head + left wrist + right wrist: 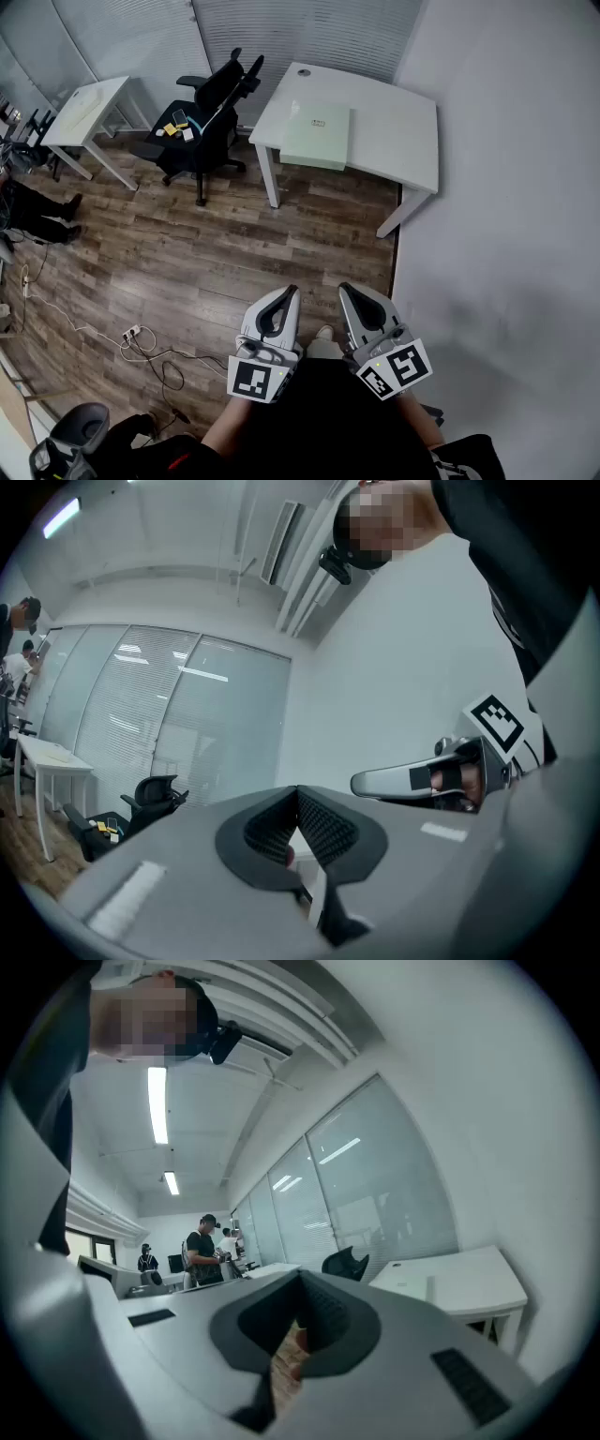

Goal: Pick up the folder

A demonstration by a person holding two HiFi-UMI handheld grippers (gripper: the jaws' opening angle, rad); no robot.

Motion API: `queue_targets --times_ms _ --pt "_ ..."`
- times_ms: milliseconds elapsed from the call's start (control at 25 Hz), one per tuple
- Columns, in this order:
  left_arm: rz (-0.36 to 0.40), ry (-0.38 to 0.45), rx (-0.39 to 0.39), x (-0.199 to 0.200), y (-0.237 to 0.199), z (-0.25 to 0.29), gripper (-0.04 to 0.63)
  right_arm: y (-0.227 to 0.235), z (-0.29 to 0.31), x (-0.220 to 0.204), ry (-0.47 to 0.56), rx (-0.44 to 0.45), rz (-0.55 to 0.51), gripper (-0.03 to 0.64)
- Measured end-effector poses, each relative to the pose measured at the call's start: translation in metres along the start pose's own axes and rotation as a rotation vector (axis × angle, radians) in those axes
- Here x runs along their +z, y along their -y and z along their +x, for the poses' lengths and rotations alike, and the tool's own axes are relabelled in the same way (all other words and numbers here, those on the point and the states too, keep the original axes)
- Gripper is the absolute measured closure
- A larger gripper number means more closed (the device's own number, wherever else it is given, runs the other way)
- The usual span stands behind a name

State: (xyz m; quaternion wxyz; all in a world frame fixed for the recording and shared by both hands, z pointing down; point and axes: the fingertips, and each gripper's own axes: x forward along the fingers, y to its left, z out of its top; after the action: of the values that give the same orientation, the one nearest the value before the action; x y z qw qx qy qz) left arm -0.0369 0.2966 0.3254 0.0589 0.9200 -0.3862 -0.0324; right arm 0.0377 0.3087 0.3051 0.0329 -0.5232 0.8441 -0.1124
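Observation:
The folder is pale green and lies flat on a white table at the far side of the room, near that table's left front edge. It also shows small in the right gripper view as a pale folder on the table. Both grippers are held close to my body, far from the table. My left gripper is shut with nothing in it, its jaws meeting in the left gripper view. Beside it my right gripper is also shut and holds nothing.
A black office chair with small items on its seat stands left of the table. A second white table is at the far left. A power strip and cables lie on the wood floor. A white wall runs along the right. Other people stand far off.

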Motion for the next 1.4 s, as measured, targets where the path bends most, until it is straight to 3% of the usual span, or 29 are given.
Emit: queue_targets --times_ms 120,480,840,1120,1400 --pt "0.040 0.063 0.019 0.011 -0.006 0.001 0.591 -0.003 0.001 -0.002 -0.004 0.012 0.000 0.616" --pt "0.028 -0.010 0.060 -0.003 -0.016 -0.015 0.591 -0.018 0.013 -0.007 -0.018 0.051 0.008 0.616" --pt "0.040 0.063 0.072 0.006 -0.051 -0.021 0.591 -0.032 0.041 -0.019 -0.031 0.048 0.015 0.616" --pt "-0.032 0.042 0.083 -0.006 -0.076 -0.025 0.591 -0.032 0.062 -0.031 -0.035 0.026 0.066 0.615" --pt "-0.060 0.056 0.157 -0.001 -0.126 -0.051 0.591 -0.063 0.107 -0.029 -0.026 0.075 0.060 0.615"
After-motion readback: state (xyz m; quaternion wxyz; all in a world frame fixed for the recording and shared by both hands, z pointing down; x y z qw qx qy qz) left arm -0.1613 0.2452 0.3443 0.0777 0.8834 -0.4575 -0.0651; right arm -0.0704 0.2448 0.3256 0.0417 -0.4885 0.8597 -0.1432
